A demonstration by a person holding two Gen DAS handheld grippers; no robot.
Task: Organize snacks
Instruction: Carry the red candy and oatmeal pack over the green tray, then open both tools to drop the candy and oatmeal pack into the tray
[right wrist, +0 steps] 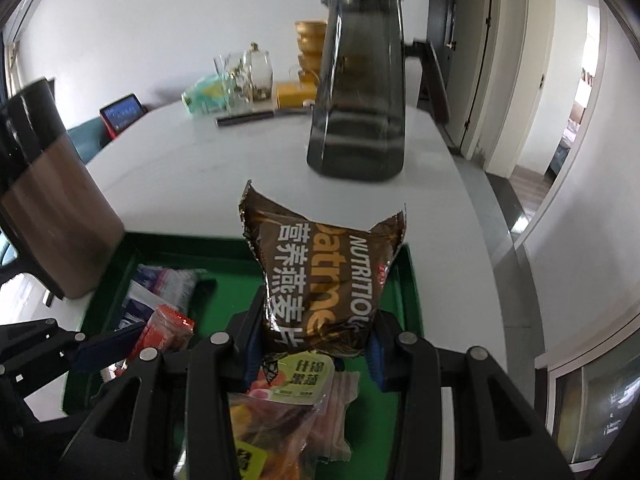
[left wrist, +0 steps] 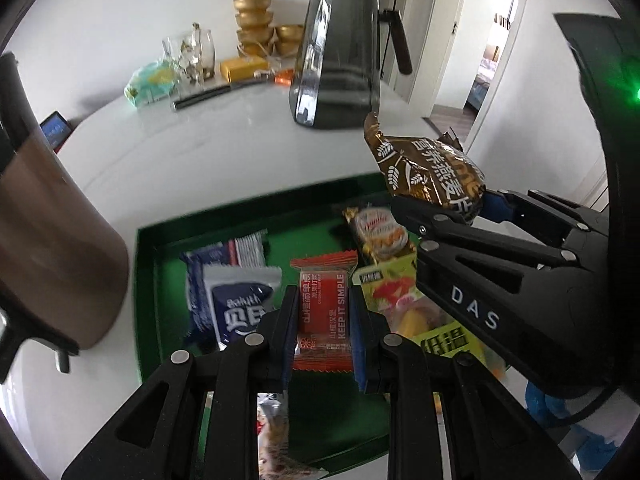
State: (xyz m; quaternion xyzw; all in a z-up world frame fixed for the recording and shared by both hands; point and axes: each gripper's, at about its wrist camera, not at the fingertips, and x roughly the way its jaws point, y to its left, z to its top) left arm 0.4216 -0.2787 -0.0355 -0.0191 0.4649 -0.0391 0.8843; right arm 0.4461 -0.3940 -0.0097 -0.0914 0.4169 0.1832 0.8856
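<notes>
A green tray (left wrist: pixel 148 280) on the white table holds several snack packets. My left gripper (left wrist: pixel 324 320) is shut on a red hawthorn packet (left wrist: pixel 324 308) over the tray's middle. My right gripper (right wrist: pixel 316 344) is shut on a brown oatmeal packet (right wrist: pixel 320 272) and holds it above the tray's right part; the packet also shows in the left wrist view (left wrist: pixel 428 176). In the tray lie a blue-and-white packet (left wrist: pixel 236 304), a yellow-green fruit packet (left wrist: pixel 400 300) and a small cake packet (left wrist: pixel 380 232). The left gripper's fingers (right wrist: pixel 108 348) and the red packet (right wrist: pixel 164 332) show at the left of the right wrist view.
A dark glass pitcher (left wrist: pixel 340 52) stands behind the tray. A brown-and-black container (left wrist: pixel 48 240) stands at the tray's left. At the table's far end are gold bowls (left wrist: pixel 256 20), glass cups (left wrist: pixel 192 56), a yellow box (left wrist: pixel 242 68) and a dark pen (left wrist: pixel 204 96).
</notes>
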